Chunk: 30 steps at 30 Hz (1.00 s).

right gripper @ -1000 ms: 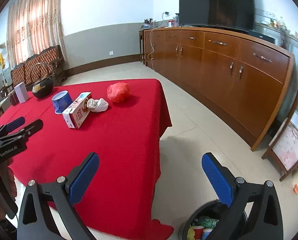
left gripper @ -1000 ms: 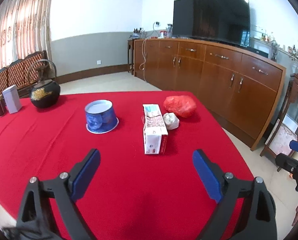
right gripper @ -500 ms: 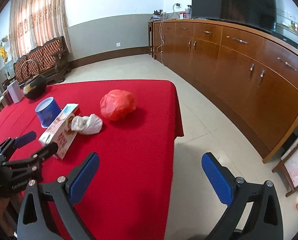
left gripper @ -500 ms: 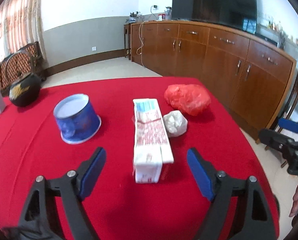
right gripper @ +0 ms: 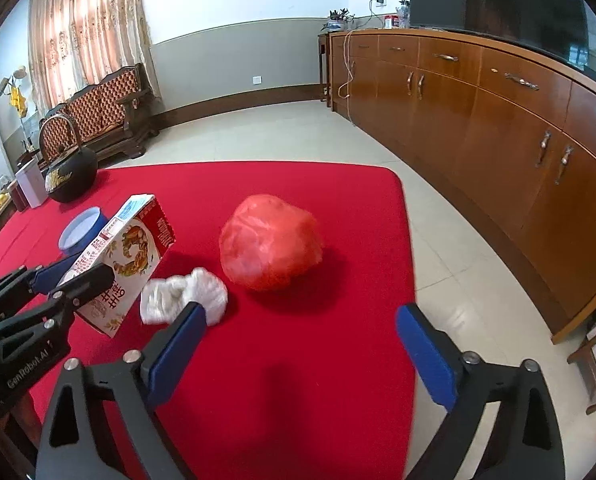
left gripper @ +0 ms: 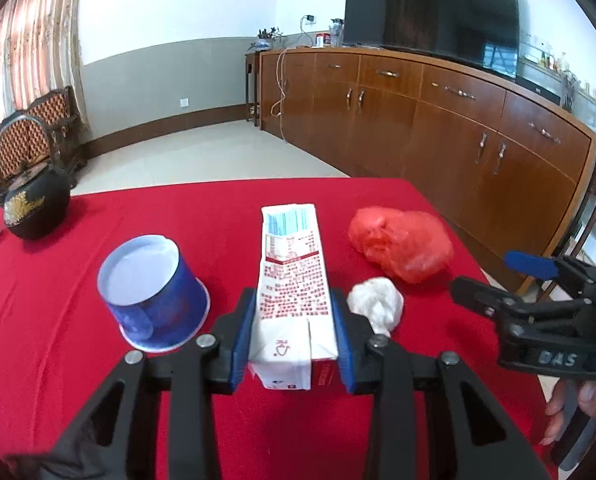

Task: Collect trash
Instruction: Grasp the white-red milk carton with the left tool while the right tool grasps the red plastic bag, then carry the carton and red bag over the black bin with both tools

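Left claw [left gripper: 294, 338] clamped on carton [left gripper: 294, 280] near end, pads on both long sides. Wad [left gripper: 375, 306] just right, cup [left gripper: 154, 292] left. Lift straight up, avoid nudging either. Right claw [right gripper: 298, 344] apart, red bag [right gripper: 272, 242] ahead.

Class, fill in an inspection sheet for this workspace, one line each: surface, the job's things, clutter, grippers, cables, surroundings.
Surface: red tablecloth.
Job's things: milk carton lying down; white crumpled wad right of it; red plastic bag, bunched; blue paper cup, upside down.
Clutter: black teapot at the far left; white box beside it.
Grippers: left gripper shut on the carton's near end; right gripper open, nearest the wad and bag.
Cables: a cord hanging down the cabinet's end.
Surroundings: wooden cabinet, television, curtains, wooden bench.
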Available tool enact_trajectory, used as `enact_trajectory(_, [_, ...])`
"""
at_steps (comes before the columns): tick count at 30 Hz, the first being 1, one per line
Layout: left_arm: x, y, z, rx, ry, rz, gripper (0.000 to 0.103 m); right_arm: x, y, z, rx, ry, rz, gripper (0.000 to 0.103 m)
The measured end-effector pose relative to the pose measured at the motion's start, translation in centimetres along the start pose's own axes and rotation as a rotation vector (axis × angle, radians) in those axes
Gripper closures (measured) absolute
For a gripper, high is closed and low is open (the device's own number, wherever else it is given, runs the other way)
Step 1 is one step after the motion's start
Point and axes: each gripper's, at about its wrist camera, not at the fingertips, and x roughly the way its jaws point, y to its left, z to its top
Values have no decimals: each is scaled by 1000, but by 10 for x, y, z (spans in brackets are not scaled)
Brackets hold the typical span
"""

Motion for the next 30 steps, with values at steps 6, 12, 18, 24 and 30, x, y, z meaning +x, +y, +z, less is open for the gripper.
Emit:
enact_trajectory(6, [15,3,2,-5,10,26,65,37,15,22,-12,32,31,16])
enact_trajectory(12, [23,6,1,-4,27,25,65,56,10,19,26,77,66,78])
enact_trajectory(18, [11,-2,-2,22,14,18,65,24,2,10,46,20,54,80])
enact_trajectory(24, [-13,-7,-10,14,3,12,65,-16,5,-7,29,-4,23,80])
enact_trajectory(30, [-46,-18,-21,37,-16,-1,65,-61,12,-31,16,-20,7,80])
